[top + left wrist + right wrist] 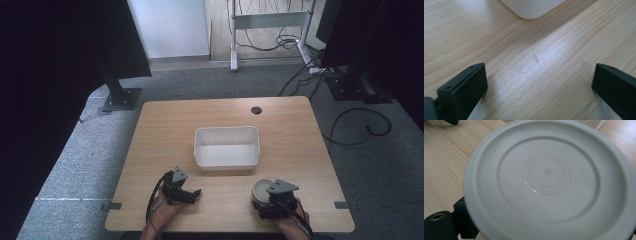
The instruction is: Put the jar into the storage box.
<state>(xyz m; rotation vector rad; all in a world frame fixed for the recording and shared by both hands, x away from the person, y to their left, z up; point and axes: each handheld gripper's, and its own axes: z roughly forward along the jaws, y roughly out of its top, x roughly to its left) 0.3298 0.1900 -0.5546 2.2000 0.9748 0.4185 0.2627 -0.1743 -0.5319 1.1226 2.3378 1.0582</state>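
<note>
Round grey container (262,189), closed with a lid (549,173), stands near the table's (150,125) front edge, at about five o'clock from the white bin (227,147). The right gripper (272,202) sits around it from the person's side; one jaw shows beside the container's edge, but whether it presses I cannot tell. Probably it is held low for a lift into the bin. The left gripper (187,194), at seven o'clock from the bin, has its jaws wide apart and holds nothing, resting over bare wood.
</note>
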